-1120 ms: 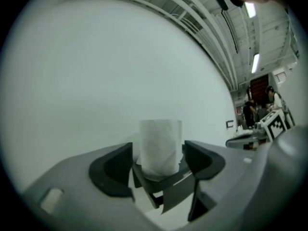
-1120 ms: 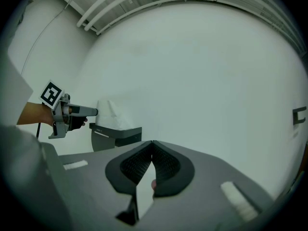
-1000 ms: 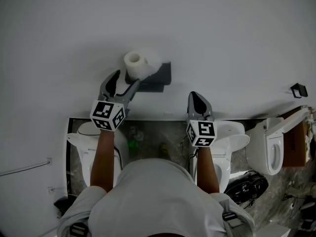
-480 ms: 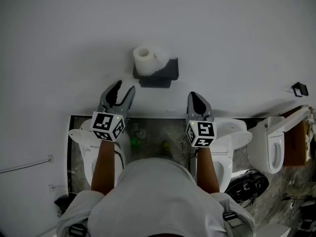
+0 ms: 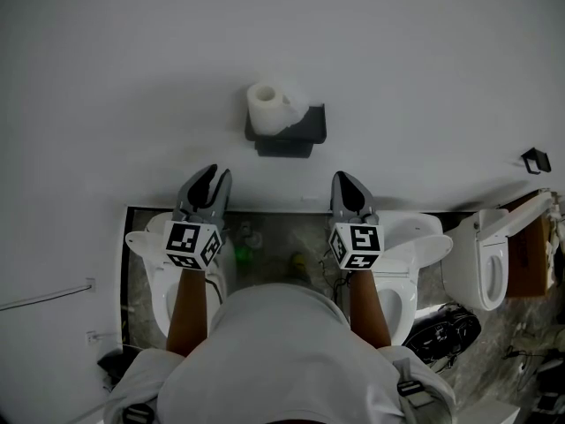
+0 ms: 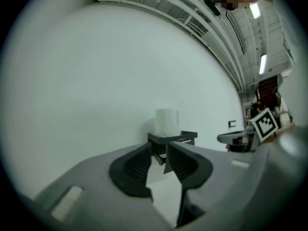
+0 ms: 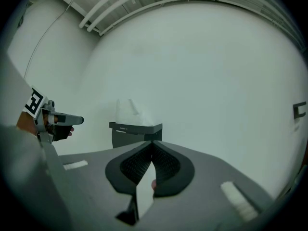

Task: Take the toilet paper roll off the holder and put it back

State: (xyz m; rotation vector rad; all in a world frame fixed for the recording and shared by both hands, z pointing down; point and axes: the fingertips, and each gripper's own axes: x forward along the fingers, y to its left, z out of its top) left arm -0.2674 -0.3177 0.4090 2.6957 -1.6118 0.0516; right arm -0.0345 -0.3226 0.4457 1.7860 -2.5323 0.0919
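Observation:
The white toilet paper roll [image 5: 265, 106] stands upright on the dark wall holder [image 5: 296, 132]. In the left gripper view the roll [image 6: 167, 121] sits on the holder [image 6: 179, 137] straight ahead, well clear of the jaws. My left gripper [image 5: 208, 184] hangs back below and left of the holder; its jaws have just been closing, a narrow gap stays between them and nothing is in it. My right gripper [image 5: 346, 184] is below and right of the holder, shut and empty. In the right gripper view the roll [image 7: 129, 112] and holder [image 7: 134, 131] lie ahead to the left.
A plain pale wall fills the far side. Below my arms stand white toilets [image 5: 146, 256] [image 5: 417, 253], with a third [image 5: 484, 268] at the right. A green bottle [image 5: 237, 256] lies on the stone floor between them. A small black hook [image 5: 533, 161] sticks out of the wall.
The left gripper has drawn back from the roll toward me and its jaws have narrowed. The roll stays on the holder. The right gripper has also pulled back a little.

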